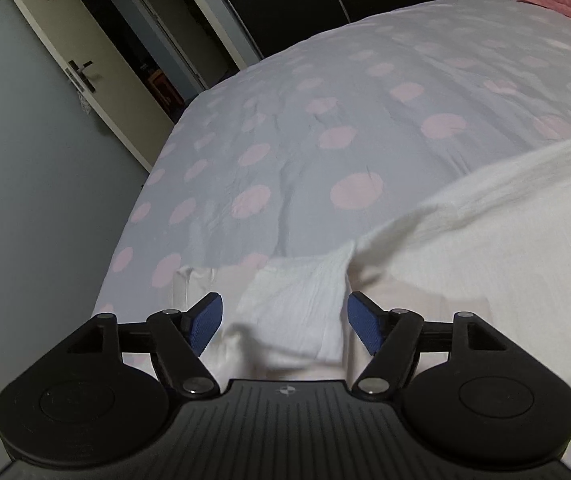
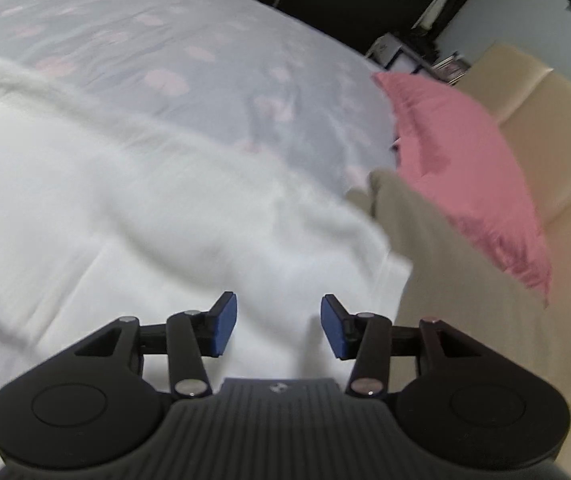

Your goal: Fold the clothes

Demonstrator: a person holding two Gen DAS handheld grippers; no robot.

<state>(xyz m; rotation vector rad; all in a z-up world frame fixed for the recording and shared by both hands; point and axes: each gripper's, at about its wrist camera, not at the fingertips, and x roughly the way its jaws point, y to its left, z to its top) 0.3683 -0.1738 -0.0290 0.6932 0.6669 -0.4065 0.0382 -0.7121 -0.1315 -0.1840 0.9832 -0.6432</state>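
Right wrist view: white garment [image 2: 133, 208] blurred, spread on the polka-dot bedspread [image 2: 205, 60].
Right gripper [image 2: 279, 326]: jaws apart, nothing between the pads.
Left gripper [image 1: 283, 326]: jaws wide, straddling a ribbed white fold [image 1: 297, 300], not clamping.
Surroundings: pink pillow [image 2: 457, 168], beige cloth [image 2: 425, 248], door [image 1: 77, 60].
Cut off: garment's near edge.

Dim, flat indoor light; motion-blurred white garment [image 2: 133, 200]; fisheye bending at edges.
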